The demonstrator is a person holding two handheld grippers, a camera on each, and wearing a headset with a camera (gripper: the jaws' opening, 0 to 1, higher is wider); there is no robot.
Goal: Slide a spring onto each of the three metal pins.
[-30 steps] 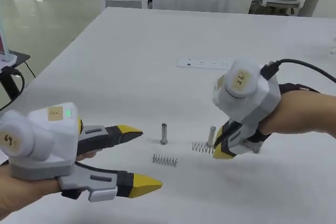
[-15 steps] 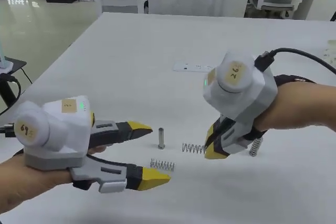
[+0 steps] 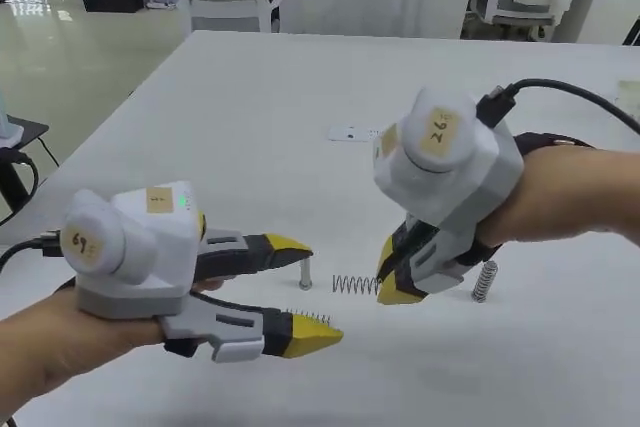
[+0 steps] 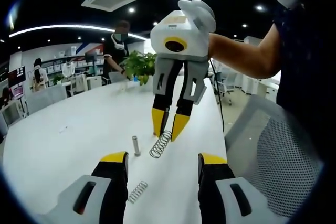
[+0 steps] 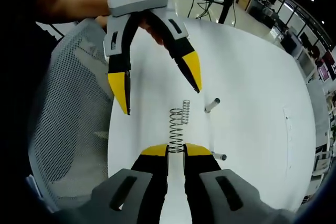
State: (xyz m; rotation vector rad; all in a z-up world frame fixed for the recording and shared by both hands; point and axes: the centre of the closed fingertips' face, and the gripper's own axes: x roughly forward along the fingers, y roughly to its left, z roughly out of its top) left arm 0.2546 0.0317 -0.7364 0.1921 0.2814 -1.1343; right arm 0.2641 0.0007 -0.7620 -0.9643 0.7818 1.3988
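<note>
**Spring [image 5: 176, 129] gripped in right tongs [image 5: 176, 150] over a white surface [image 3: 250, 147]**

From the head camera: two tongs with yellow tips, low over the surface, pointing toward each other. Right tongs clenched on one end of the spring and tilted downward, the rest of the coil sticking out sideways toward the left tongs [image 3: 323, 290]; contact between coil and surface unclear. Left tongs released, tips wide apart, grasping nothing. Just past the upper left tip, a bare metal pin [image 3: 305, 274] standing upright, near the free end of the held spring but apart from it. Beside the lower left tip, a second spring [image 3: 310, 318] lying flat. To the right of the right tongs, a third spring [image 3: 483, 280] standing upright, apparently around a pin. From the right tongs' own camera: held spring reaching forward from between the nearly closed tips, left tongs gaping above it, and a second pin [image 5: 219, 156] off to one side of the tips. Farther back on the surface, a white power strip [image 3: 350, 133]; beyond the far edge, a mesh chair [image 3: 370, 2].
</note>
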